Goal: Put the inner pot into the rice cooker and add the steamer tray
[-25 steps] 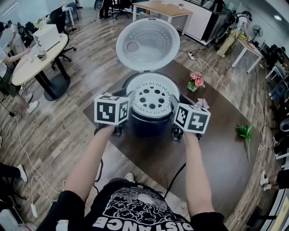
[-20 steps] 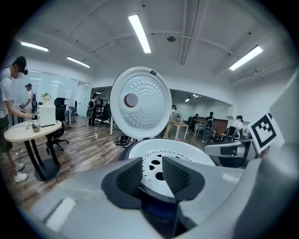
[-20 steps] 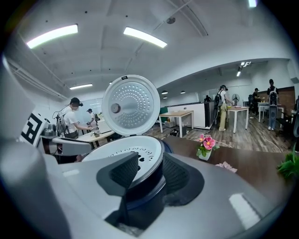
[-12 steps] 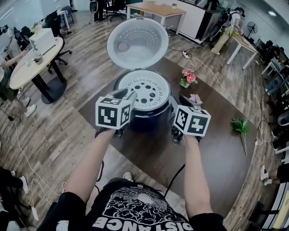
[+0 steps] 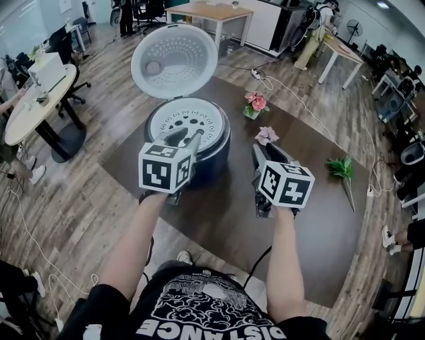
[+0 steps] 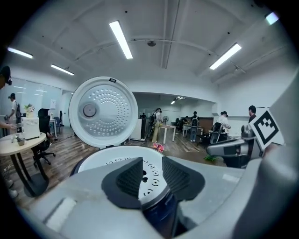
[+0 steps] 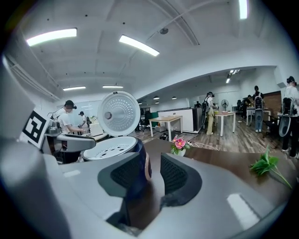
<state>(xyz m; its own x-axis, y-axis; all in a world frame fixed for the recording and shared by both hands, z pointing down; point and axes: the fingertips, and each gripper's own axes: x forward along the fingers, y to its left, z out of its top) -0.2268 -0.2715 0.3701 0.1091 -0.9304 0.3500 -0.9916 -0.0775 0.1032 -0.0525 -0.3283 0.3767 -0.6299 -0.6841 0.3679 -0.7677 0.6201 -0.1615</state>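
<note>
Left gripper [image 5: 187, 137]: jaws partly apart, nothing between them, tips over the 6 o'clock rim of the rice cooker [image 5: 214, 154]; contact unclear. Right gripper [image 5: 265, 153]: narrow gap, empty, at the cooker's 4 o'clock, apart from it. Steamer tray [image 5: 186, 121] sits in the cooker; lid [image 5: 174, 61] open at 12 o'clock.

we log an open-plan office. floor [image 5: 86, 192]: grey-brown wood planks, a white power strip [image 5: 256, 74] and its cable lying on it. dark brown table [image 5: 319, 226] in the foreground. at left, a round pale table [image 5: 30, 116] on a black pedestal, an office chair [image 5: 66, 46] just beside it. at the back, a wooden desk [image 5: 199, 11] next to white cabinets [image 5: 265, 23], and a standing fan [image 5: 354, 28] further right. ceiling [image 6: 177, 28] white, lit by long strip lights [image 6: 120, 38]. far wall [image 6: 261, 93] white.
</note>
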